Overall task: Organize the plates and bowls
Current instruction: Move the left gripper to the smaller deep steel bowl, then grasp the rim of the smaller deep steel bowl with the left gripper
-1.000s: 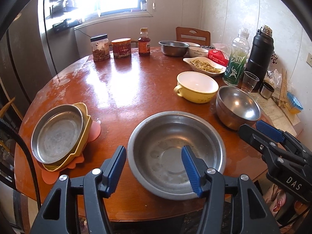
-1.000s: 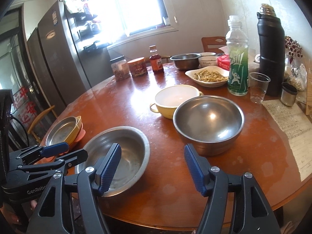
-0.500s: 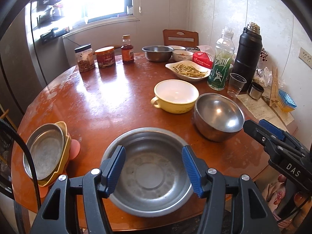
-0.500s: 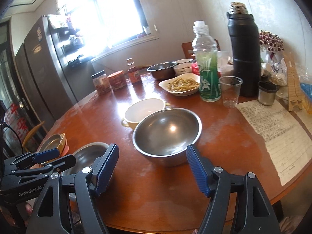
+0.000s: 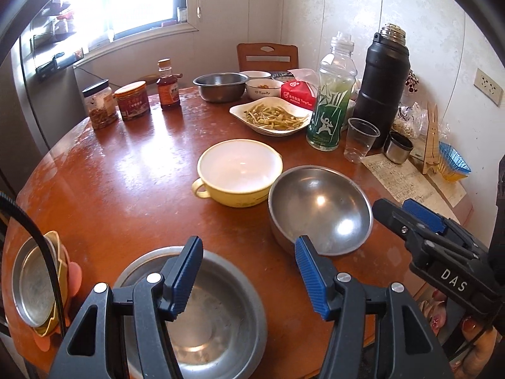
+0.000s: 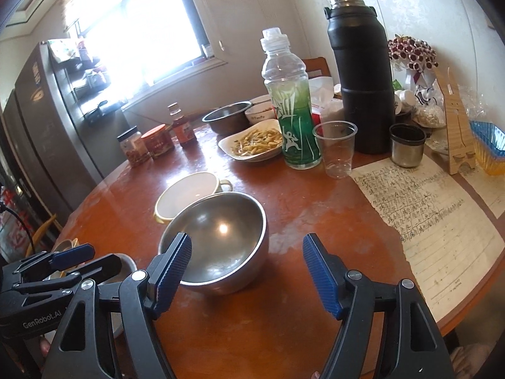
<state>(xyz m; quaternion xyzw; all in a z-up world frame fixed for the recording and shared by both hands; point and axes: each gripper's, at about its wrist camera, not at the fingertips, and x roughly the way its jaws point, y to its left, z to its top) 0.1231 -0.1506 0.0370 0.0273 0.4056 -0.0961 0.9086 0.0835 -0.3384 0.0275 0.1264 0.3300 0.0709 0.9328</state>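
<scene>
A wide steel basin (image 5: 217,322) sits at the table's near edge, under my open, empty left gripper (image 5: 249,278). A deep steel bowl (image 5: 318,208) stands to its right, beside a yellow bowl with a white inside (image 5: 238,170). A steel plate on yellow and orange plates (image 5: 31,287) lies at the far left. My right gripper (image 6: 247,273) is open and empty, just in front of the deep steel bowl (image 6: 217,237); its left finger overlaps the bowl's near rim. The yellow bowl (image 6: 186,195) stands behind it.
At the back stand a dish of food (image 5: 271,118), a steel bowl (image 5: 221,85), a small white bowl (image 5: 263,88), jars and a sauce bottle (image 5: 169,85). A green bottle (image 6: 293,120), plastic cup (image 6: 336,148), black flask (image 6: 359,72) and paper sheet (image 6: 426,211) stand right.
Both grippers have swung to the right. The deep steel bowl now sits closer to the right gripper, and the steel basin has slid low under the left gripper. Both stay open.
</scene>
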